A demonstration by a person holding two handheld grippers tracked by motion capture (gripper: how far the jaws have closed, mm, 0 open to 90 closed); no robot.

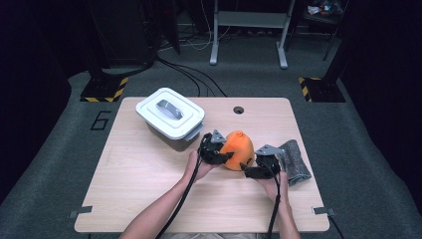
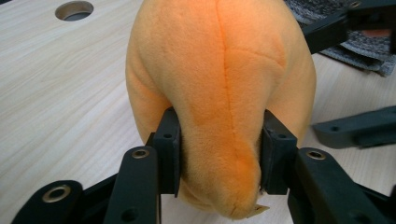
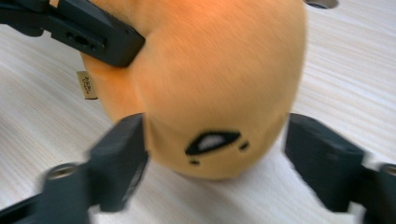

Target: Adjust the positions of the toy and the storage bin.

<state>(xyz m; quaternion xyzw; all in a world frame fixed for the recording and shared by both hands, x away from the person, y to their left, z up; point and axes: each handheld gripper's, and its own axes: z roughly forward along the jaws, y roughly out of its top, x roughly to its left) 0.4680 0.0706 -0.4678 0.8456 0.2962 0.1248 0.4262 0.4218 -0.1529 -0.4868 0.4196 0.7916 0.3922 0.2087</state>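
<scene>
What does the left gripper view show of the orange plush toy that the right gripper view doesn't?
Left gripper view: a long seam running down the orange plush toy, the left gripper with both pads pressed into the plush, a round hole in the table and a grey cloth.

Right gripper view: a black stitched mark with a white centre low on the plush, a small tan label, and the right gripper, one jaw standing clear of the plush.

Shared: the plush on the light wooden table.

Right gripper (image 3: 215, 154) jaws open wide around the orange plush toy (image 3: 210, 70): left pad against the plush, right pad clear. Embroidered black-and-white mark low on the toy, tan label on its left flank. Other gripper's jaw (image 3: 88, 32) presses top-left. Light wood table (image 3: 350, 79) underneath.
</scene>
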